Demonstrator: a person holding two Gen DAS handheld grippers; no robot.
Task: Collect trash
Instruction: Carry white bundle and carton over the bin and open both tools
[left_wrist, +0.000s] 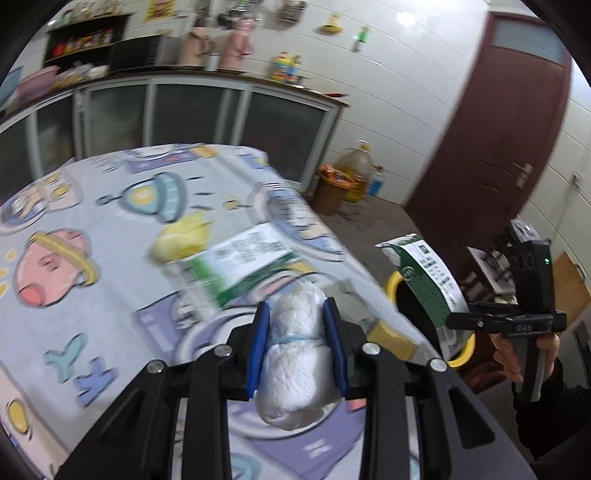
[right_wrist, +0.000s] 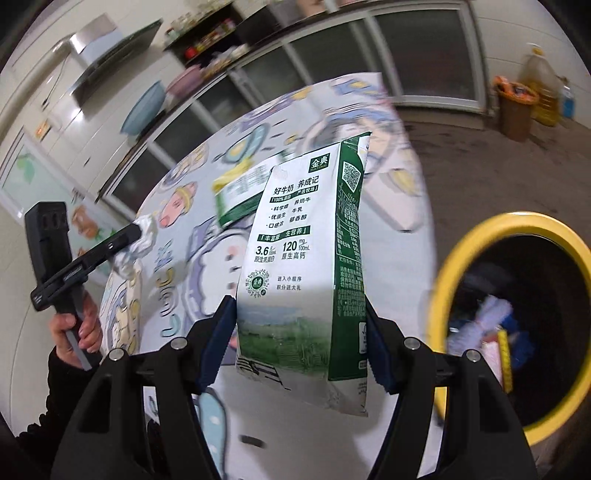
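The surface (left_wrist: 92, 206), draped in a pale cartoon-print cloth, is filling most of both views, with a second green-and-white carton (left_wrist: 229, 269) lying on it, blurred. Beside its edge, on the floor, a yellow-rimmed bin (right_wrist: 491, 225) is standing; only the right wrist view is looking into it, where pale and blue scraps (right_wrist: 495, 321) are lying, too blurred to name. The left wrist view is catching just slivers of that yellow rim behind the held carton.

The right gripper (right_wrist: 301, 339) is angling downward, its blue pads pinching a flattened green-and-white milk carton (right_wrist: 303, 258) by its lower part, so the carton is standing up in front of the camera just beside the bin's mouth. The left wrist view is showing this gripper from the side, with a hand (left_wrist: 517, 354) wrapping its handle.

The left gripper (left_wrist: 295, 332) is also tilting downward over the surface, its jaws narrowly set and squeezing a crumpled white wad (left_wrist: 295, 354). In the right wrist view a sleeved hand (right_wrist: 74, 336) is gripping its handle.

Farther off, a brown bin (left_wrist: 332, 188) with an orange liner is standing on the floor beside a large oil jug (left_wrist: 360, 166).
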